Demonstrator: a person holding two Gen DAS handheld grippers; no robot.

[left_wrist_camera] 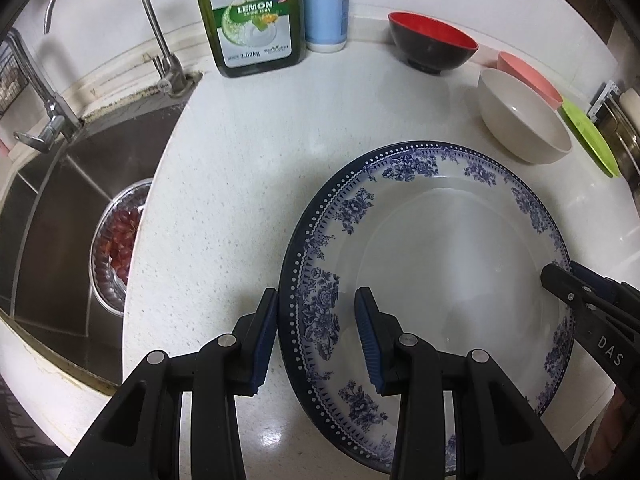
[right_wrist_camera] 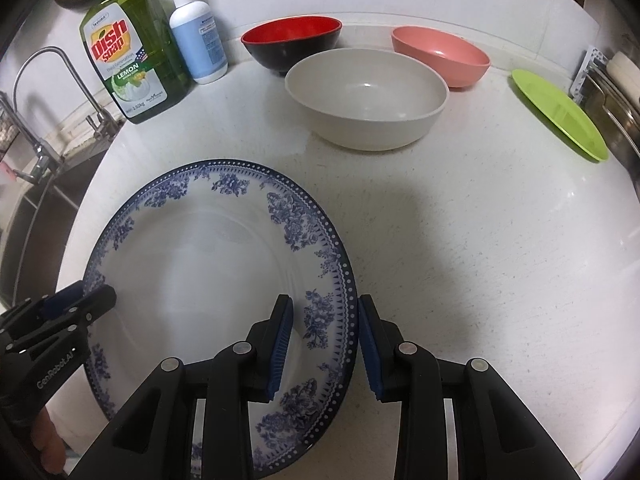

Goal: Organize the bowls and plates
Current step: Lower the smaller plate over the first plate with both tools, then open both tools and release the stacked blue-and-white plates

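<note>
A large white plate with a blue floral rim (left_wrist_camera: 440, 280) (right_wrist_camera: 200, 280) lies on the white counter. My left gripper (left_wrist_camera: 318, 340) straddles its left rim, one pad outside the edge and one over the plate, with a wide gap between them. My right gripper (right_wrist_camera: 326, 344) straddles the right rim the same way. Each gripper shows in the other's view: the left gripper (right_wrist_camera: 86, 300) and the right gripper (left_wrist_camera: 568, 276). Behind the plate stand a beige bowl (right_wrist_camera: 366, 96), a red-and-black bowl (right_wrist_camera: 292, 40) and a pink bowl (right_wrist_camera: 440, 54). A green plate (right_wrist_camera: 560, 112) lies at the far right.
A dish soap bottle (right_wrist_camera: 132, 60) and a white pump bottle (right_wrist_camera: 198, 36) stand at the back wall. The sink (left_wrist_camera: 60, 220) with a faucet (left_wrist_camera: 152, 20) is at the left and holds a metal bowl of red fruit (left_wrist_camera: 120, 240). A metal rack (right_wrist_camera: 612, 92) borders the right edge.
</note>
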